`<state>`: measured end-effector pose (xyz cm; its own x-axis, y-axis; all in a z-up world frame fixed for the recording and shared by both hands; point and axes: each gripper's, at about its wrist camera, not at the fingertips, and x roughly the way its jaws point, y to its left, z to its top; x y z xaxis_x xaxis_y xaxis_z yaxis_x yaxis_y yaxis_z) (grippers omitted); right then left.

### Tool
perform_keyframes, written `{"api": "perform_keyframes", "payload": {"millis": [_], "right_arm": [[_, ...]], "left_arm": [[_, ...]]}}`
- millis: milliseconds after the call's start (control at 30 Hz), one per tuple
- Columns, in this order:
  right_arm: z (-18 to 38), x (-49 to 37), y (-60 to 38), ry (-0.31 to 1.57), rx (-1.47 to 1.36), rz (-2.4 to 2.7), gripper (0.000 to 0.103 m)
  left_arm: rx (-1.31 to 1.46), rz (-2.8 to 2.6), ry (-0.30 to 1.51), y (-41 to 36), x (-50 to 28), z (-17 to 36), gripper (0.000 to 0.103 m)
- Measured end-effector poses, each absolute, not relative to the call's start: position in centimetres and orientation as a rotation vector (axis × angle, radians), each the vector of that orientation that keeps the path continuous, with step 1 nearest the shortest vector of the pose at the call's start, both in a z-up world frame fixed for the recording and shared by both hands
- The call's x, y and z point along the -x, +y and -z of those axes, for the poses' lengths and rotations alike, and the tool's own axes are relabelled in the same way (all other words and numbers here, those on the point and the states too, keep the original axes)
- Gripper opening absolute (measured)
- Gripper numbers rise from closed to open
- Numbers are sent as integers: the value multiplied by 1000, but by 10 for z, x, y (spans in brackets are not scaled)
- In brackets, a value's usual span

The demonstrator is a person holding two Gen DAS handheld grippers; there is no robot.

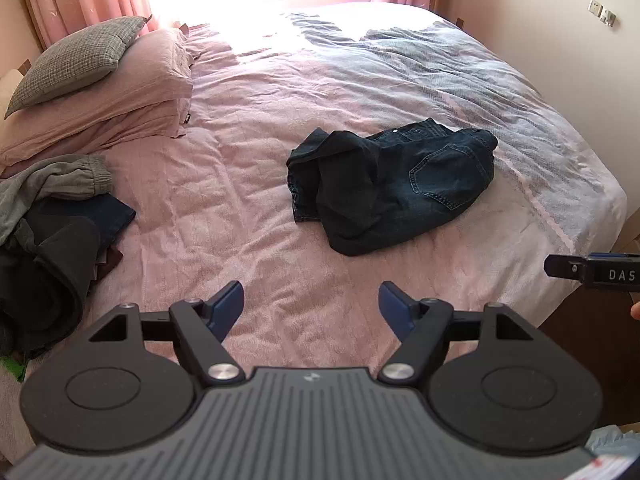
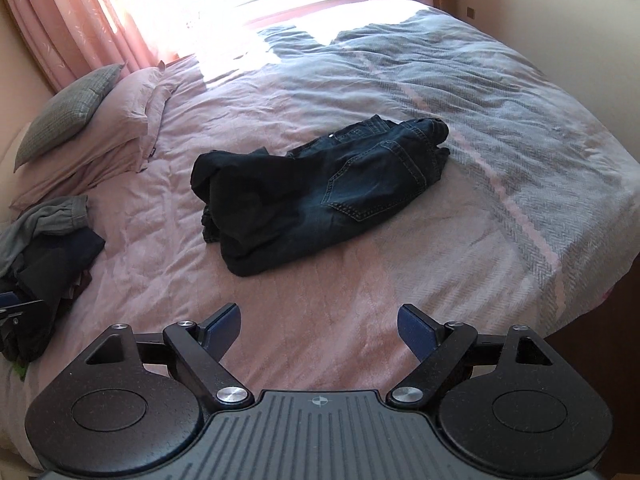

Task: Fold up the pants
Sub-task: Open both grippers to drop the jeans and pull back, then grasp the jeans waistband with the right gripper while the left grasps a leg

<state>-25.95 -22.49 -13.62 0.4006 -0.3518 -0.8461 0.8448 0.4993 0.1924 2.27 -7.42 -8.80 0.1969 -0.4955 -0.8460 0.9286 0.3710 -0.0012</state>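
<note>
A pair of dark blue jeans (image 1: 394, 184) lies crumpled in a heap on the pink bedspread (image 1: 224, 184), back pocket facing up; the right wrist view shows the same jeans (image 2: 320, 192) mid-bed. My left gripper (image 1: 311, 308) hovers open over the near part of the bed, well short of the jeans, with nothing between its blue pads. My right gripper (image 2: 319, 326) is likewise open and empty, also short of the heap. Its tip (image 1: 592, 274) juts in at the right edge of the left wrist view.
A pile of grey and dark clothes (image 1: 52, 224) sits at the bed's left edge, below stacked pink pillows (image 1: 120, 92) and a grey cushion (image 1: 76, 60). A grey striped blanket (image 1: 480, 72) covers the bed's right side. Pink curtains and a bright window stand behind.
</note>
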Motion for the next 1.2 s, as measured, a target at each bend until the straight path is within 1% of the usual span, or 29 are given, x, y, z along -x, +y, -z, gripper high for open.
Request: {"api": "perform_keyframes", "payload": {"millis": [267, 500, 733, 800, 867, 967, 1200], "right_arm": [[140, 249, -238, 866, -679, 823, 83], [149, 251, -268, 890, -667, 810, 83], [154, 266, -327, 914, -645, 760, 83], [155, 273, -350, 914, -638, 741, 83], [157, 278, -373, 921, -629, 721, 83], [162, 285, -406, 934, -618, 687, 83], [188, 297, -464, 960, -610, 623, 83]], "left_arm": [[-578, 1071, 901, -83, -28, 92, 72], [-571, 1037, 908, -111, -24, 101, 72], [-561, 1002, 914, -167, 4, 109, 72], [-550, 996, 914, -186, 15, 110, 73], [-539, 972, 908, -203, 24, 112, 78], [-513, 930, 908, -224, 35, 116, 78], [-477, 799, 933, -250, 34, 135, 79]]}}
